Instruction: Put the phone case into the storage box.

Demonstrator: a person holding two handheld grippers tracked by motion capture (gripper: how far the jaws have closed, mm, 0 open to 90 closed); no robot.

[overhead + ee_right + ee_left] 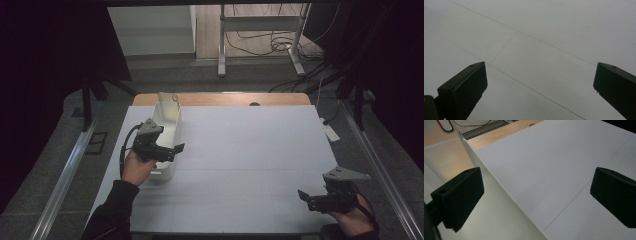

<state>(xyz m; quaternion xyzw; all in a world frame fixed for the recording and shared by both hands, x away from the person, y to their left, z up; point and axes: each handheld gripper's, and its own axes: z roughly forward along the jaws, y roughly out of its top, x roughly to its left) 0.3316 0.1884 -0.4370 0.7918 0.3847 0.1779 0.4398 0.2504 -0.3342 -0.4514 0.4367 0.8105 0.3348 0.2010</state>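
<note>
White bin (167, 131) is sitting at the table's (250, 160) 9 o'clock edge in the high view, long axis running 12-to-6, one clear flap (169, 98) standing up at its far end. Left gripper (170, 150) is hovering over the bin's near half, jaws spread, gripping nothing; right gripper (310, 197) is idling at approx 4 o'clock, well apart, so left is much nearer. Left gripper view: the bin's long rim (506, 192) is running between the spread jaws, one jaw over the inside, the other over the table. Right gripper view: jaws spread wide, nothing betw. them, bare white tabletop (544, 45) beyond. Count: 1 bin, 2 grippers.
</note>
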